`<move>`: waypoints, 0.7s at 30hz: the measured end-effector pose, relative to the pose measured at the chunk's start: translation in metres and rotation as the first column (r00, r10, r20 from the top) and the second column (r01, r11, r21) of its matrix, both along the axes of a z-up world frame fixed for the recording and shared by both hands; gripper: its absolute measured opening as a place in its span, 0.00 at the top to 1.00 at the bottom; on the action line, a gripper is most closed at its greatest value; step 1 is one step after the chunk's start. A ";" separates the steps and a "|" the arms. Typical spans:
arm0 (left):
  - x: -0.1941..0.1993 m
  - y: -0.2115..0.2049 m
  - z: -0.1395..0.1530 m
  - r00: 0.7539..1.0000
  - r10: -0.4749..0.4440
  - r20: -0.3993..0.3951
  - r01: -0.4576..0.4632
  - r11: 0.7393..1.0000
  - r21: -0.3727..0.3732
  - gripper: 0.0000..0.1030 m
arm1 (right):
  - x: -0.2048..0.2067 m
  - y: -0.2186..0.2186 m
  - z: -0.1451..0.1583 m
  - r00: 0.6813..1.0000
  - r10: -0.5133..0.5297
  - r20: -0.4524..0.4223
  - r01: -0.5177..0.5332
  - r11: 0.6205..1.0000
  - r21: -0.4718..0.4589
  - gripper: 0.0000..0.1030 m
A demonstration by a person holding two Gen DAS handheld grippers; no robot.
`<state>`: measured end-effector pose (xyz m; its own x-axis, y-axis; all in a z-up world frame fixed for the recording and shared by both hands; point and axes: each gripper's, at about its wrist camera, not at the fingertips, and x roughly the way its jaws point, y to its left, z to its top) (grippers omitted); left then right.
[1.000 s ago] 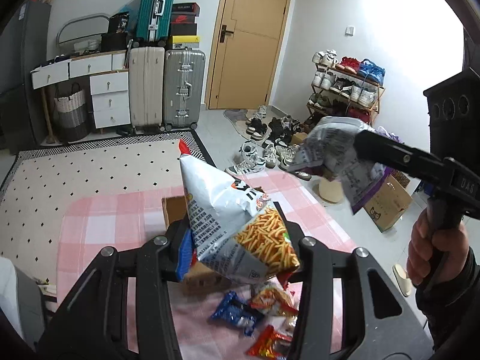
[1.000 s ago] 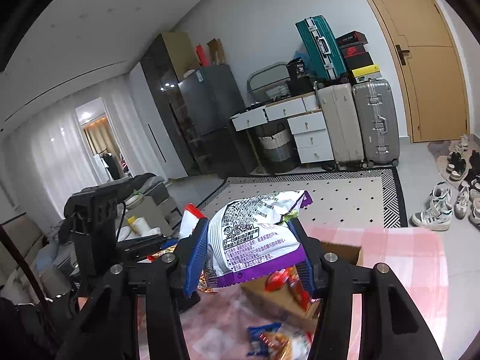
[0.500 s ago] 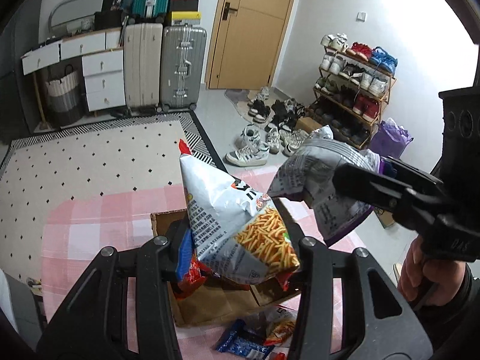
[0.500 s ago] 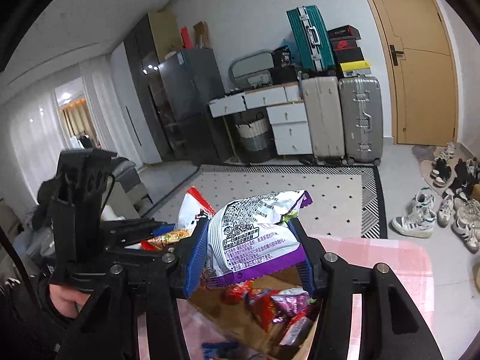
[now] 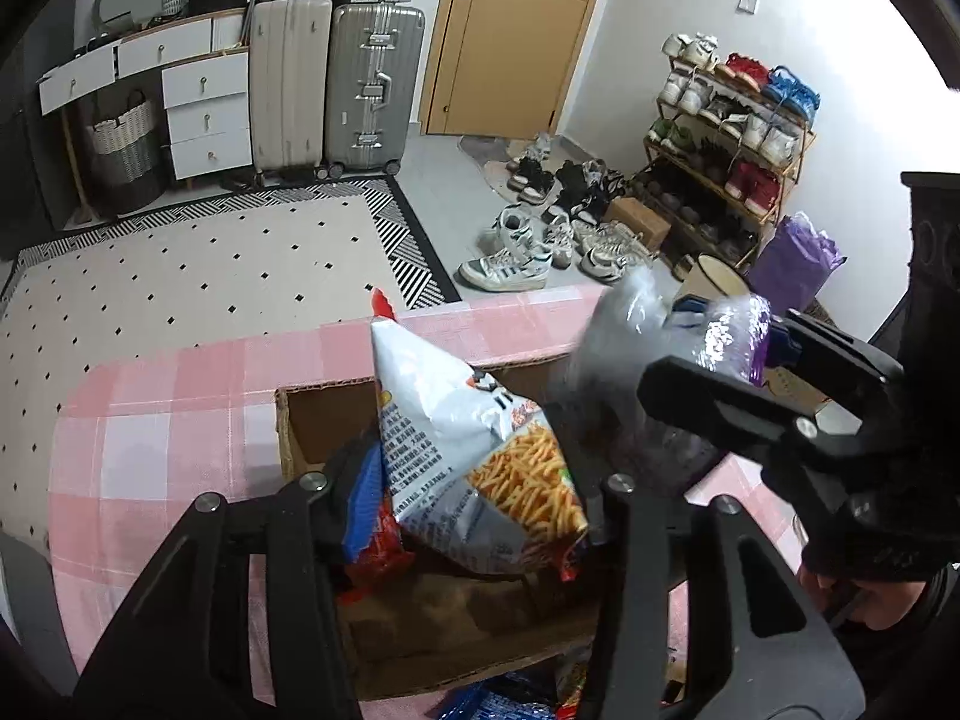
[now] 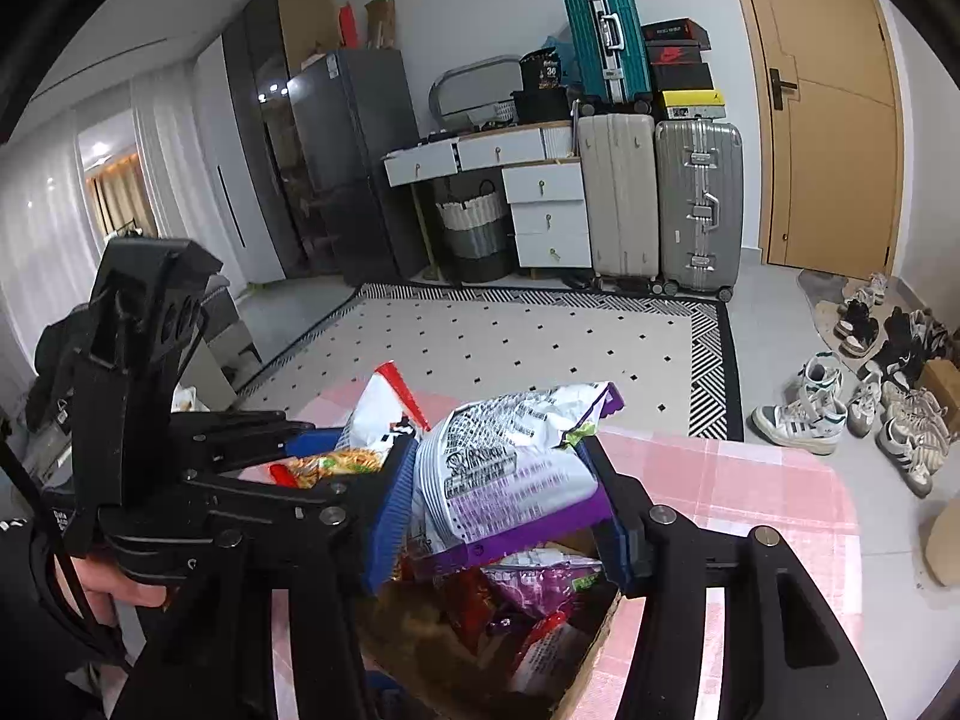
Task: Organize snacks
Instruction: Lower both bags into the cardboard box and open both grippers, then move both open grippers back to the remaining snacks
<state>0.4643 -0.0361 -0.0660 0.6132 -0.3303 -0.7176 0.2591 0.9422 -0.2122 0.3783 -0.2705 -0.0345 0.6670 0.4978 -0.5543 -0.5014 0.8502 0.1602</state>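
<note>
My left gripper [image 5: 468,468] grips a silver bag of fries snacks [image 5: 456,420] upright over an open cardboard box [image 5: 300,426]; its jaws are opening, with the bag still pressed between the pads. My right gripper [image 6: 501,468] holds a white and purple snack bag [image 6: 510,480] above the same box [image 6: 591,660]. Its jaws are opening too, and the pads still touch the bag. In the left wrist view the right gripper [image 5: 708,348] hangs blurred just right of the fries bag. The box holds several snack packs [image 6: 528,594].
The box stands on a table with a pink checked cloth [image 5: 150,450]. Loose snack packs [image 5: 492,705] lie at the table's near edge. Beyond it are a dotted rug [image 6: 510,342], suitcases [image 6: 696,204], drawers, and shoes [image 5: 516,258] by a shoe rack.
Both grippers have come down and forward with their bags, from beside the box to right over it. The right gripper has drawn close to the left one.
</note>
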 end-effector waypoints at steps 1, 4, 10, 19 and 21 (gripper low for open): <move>0.001 0.000 -0.001 1.000 0.003 0.005 -0.003 1.000 0.007 0.51 | 0.000 0.001 -0.002 1.000 0.002 -0.002 -0.002 1.000 -0.005 0.46; -0.001 0.002 0.001 1.000 0.005 0.019 -0.005 1.000 0.014 0.40 | -0.004 0.003 -0.004 1.000 -0.003 0.015 0.003 1.000 -0.019 0.28; -0.034 0.014 0.021 0.997 0.033 0.065 -0.034 0.999 0.019 0.30 | -0.023 -0.005 0.007 0.999 0.006 0.044 -0.006 1.000 -0.004 0.27; -0.120 0.021 0.057 0.984 0.075 0.164 -0.084 0.995 0.047 0.21 | -0.088 -0.023 0.050 0.992 0.014 0.127 -0.017 1.000 0.026 0.16; -0.137 0.017 0.064 0.979 0.097 0.180 -0.106 0.993 0.046 0.21 | -0.105 -0.025 0.060 0.988 0.016 0.153 -0.020 0.999 0.030 0.13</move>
<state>0.3270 -0.0193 -0.0022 0.7603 -0.2226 -0.6102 0.1903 0.9746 -0.1184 0.2735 -0.2960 0.0251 0.7332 0.5260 -0.4309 -0.5372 0.8366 0.1072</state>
